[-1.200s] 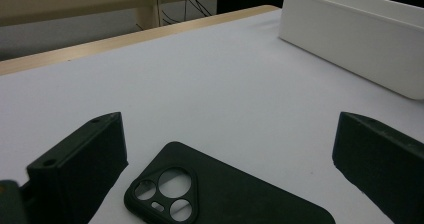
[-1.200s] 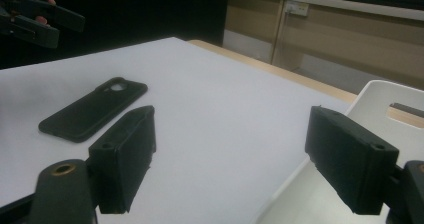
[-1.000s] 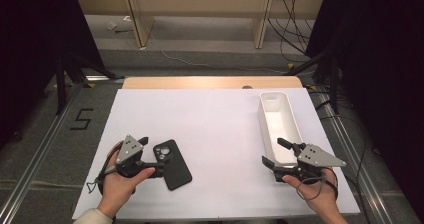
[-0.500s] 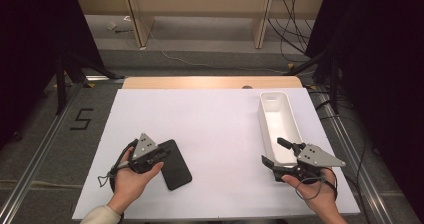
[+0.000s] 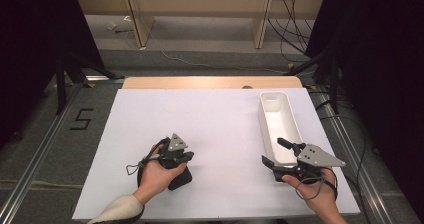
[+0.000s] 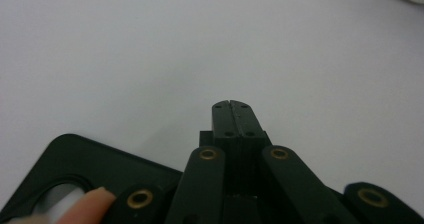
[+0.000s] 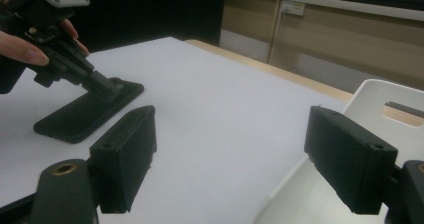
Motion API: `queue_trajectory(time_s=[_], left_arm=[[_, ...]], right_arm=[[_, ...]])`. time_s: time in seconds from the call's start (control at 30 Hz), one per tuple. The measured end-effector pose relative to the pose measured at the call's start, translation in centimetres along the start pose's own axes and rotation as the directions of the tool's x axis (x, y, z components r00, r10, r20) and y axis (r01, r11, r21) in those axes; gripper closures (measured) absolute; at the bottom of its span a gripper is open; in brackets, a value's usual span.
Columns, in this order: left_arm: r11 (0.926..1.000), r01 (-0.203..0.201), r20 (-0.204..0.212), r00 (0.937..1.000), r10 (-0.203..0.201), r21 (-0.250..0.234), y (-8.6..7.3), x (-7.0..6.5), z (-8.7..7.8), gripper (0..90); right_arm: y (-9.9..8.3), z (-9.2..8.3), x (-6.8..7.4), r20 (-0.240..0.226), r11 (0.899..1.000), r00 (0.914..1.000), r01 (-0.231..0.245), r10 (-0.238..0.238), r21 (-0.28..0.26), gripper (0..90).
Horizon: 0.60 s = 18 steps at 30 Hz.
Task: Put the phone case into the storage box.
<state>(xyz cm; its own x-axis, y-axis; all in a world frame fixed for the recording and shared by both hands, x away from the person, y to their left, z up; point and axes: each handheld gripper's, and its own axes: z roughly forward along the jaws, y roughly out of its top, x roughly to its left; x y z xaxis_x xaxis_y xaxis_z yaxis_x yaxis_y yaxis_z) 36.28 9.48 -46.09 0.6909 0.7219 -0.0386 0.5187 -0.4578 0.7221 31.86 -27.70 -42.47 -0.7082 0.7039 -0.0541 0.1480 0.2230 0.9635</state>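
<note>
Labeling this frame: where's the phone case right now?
High view: the black phone case lies flat on the white table, near-left, under the left gripper, whose shut jaws rest on its top.

Even overhead light brightens the white table (image 5: 220, 124); the surroundings fall dark. Shadows are faint. Beneath the left gripper (image 6: 233, 106) the black phone case (image 6: 75, 159) blurs; the right gripper (image 7: 250, 154) shows soft, out-of-focus jaws

high view down over white table (image 5: 225, 119); both tool views close, low, sharing it
</note>
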Motion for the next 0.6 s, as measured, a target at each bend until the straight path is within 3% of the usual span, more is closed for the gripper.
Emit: queue_trajectory(time_s=[0.27, 0.6], left_arm=[[0.9972, -0.021, 0.019, 0.9996, 0.020, 0.072, 0.0, -0.9, 1.3, 89.9], [0.9921, -0.027, 0.017, 0.9995, 0.025, 0.122, -0.6, -1.1, 1.8, 90.0]], right_arm=[[0.0, 0.0, 0.0, -0.002, 1.000, 1.0000, 0.000, 0.000, 0.004, 21.9], [0.0, 0.0, 0.0, -0.003, 1.000, 1.0000, -0.001, 0.001, 0.007, 21.9]])
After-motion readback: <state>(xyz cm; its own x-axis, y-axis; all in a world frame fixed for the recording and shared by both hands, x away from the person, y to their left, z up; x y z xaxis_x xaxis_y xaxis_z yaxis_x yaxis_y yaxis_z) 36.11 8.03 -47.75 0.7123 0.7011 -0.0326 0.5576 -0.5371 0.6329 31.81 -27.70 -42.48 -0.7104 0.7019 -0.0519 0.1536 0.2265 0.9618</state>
